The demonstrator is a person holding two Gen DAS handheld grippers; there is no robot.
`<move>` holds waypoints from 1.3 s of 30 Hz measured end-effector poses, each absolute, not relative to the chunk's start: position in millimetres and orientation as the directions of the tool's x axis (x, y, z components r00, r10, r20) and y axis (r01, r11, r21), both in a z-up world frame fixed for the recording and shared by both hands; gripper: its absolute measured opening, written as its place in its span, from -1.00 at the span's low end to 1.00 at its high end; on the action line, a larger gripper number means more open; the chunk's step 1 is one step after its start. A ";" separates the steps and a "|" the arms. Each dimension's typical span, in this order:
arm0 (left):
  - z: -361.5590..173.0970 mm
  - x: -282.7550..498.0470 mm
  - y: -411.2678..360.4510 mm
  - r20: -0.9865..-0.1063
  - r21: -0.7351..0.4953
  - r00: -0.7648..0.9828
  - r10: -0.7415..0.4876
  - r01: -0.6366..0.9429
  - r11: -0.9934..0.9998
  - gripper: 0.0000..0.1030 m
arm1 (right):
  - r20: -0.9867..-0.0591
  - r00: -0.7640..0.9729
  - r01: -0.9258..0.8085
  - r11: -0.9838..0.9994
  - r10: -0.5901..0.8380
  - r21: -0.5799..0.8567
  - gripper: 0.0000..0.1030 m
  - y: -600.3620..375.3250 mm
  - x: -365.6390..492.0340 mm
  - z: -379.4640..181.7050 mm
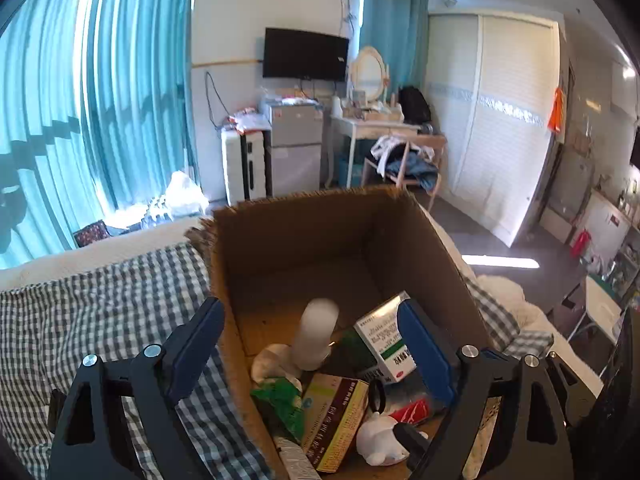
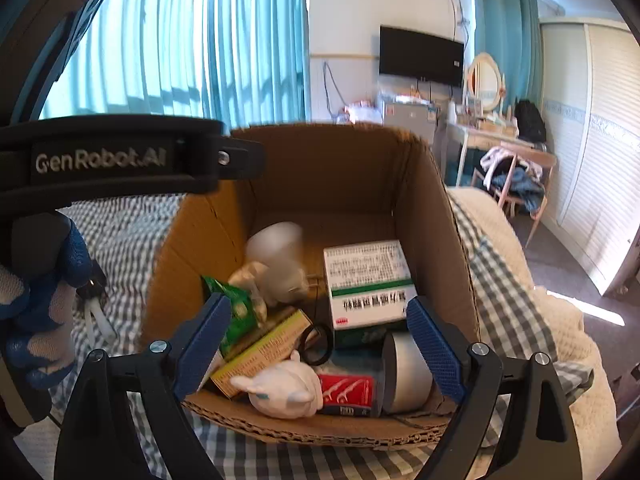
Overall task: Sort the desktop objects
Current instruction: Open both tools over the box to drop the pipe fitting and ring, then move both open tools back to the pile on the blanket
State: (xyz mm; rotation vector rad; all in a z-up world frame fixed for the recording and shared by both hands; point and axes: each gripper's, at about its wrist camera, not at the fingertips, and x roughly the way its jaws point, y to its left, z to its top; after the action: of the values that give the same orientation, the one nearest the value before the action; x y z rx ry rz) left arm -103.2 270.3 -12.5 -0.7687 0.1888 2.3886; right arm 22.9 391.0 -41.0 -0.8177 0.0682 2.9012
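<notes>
Open cardboard box on checked bedding, flaps up. Inside, jumbled: blurred white bottle, white-and-green medicine carton lying flat, yellow-brown carton tilted, green packet, white animal figurine, red floss-pick pack, grey tape roll, black ring.

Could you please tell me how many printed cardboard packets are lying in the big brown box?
2: a white and green packet toward the right wall, and a yellow packet at the front left under the green bag. More may be buried underneath.
</notes>
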 end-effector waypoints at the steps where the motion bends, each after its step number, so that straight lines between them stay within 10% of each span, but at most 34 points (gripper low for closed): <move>1: -8.5 -101.1 264.3 -0.559 -0.053 -0.648 0.517 -0.595 -0.802 0.76 | -0.501 -0.858 -0.133 -0.991 0.112 0.006 0.74 388.7 26.1 -36.9; 18: 69.6 -41.9 135.4 -0.262 -0.009 -0.868 0.422 -0.435 -0.901 1.00 | -0.157 -0.978 -0.148 -0.987 0.135 0.069 1.00 363.3 70.8 14.4; 39: 38.9 -69.9 -23.0 -0.208 0.037 -0.973 0.103 -0.113 -0.993 1.00 | 0.125 -0.989 0.073 -0.997 -0.074 -0.015 1.00 247.2 75.8 12.7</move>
State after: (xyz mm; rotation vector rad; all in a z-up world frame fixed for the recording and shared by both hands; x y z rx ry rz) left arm -69.9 -23.0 38.9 -0.3143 0.0734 3.0151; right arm 75.8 247.2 12.7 0.2017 -0.0171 3.2088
